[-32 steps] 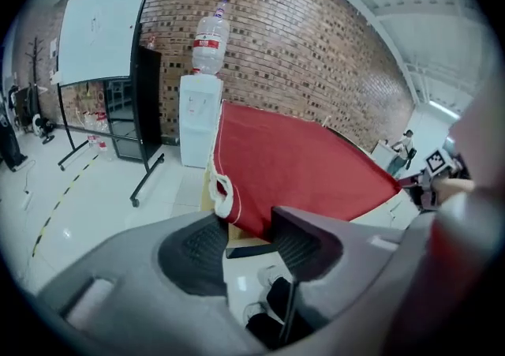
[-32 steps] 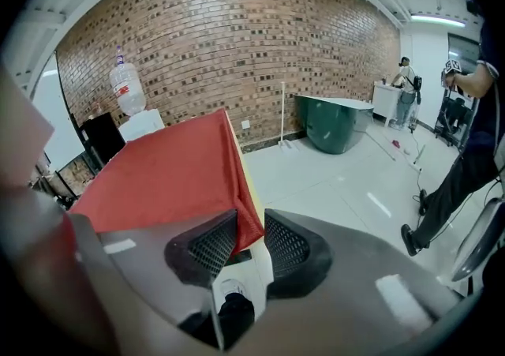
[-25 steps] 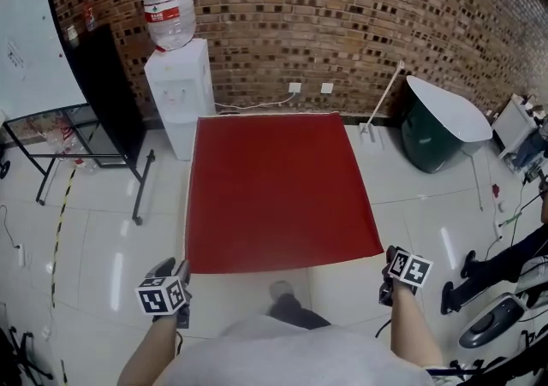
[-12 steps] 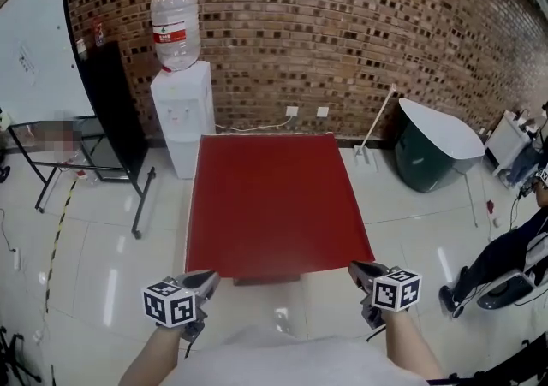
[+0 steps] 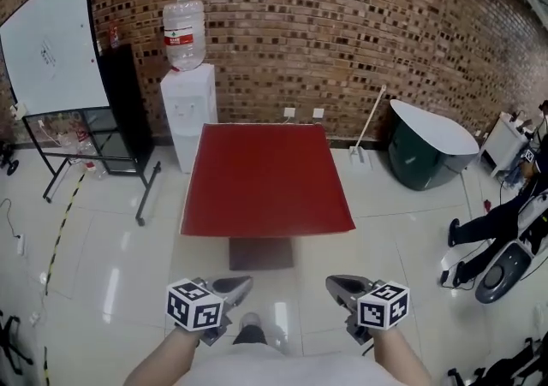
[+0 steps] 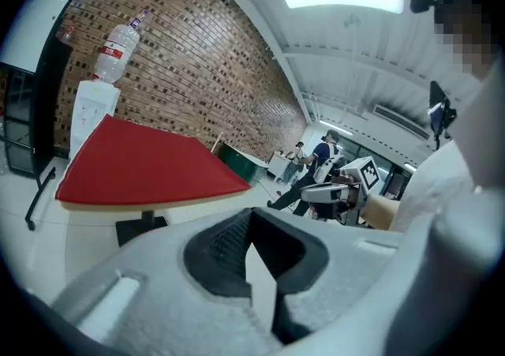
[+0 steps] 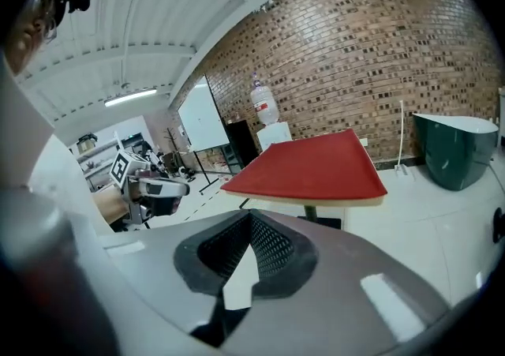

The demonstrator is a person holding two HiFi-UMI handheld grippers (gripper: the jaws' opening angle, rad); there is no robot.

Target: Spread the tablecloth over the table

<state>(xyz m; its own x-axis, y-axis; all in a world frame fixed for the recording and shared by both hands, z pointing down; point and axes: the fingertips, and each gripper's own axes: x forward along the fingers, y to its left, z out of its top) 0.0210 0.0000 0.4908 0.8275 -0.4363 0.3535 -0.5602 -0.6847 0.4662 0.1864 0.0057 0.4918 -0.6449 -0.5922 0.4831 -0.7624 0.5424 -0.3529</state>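
Red tablecloth [image 5: 265, 183] lies flat on the table [image 7: 318, 199], brick wall [image 5: 342, 25] behind.

The red tablecloth [image 5: 261, 179] hides the top of the desk [image 5: 261, 252]; only its dark base shows, at the cloth's 6 o'clock. Marks on the whiteboard [image 5: 51, 46], at 10 o'clock, are too small to read. A person [image 5: 501, 220] at 3 o'clock is cut off by the edge. The left forearm [image 5: 163, 362] and right forearm [image 5: 397, 362] run off at 6 o'clock.
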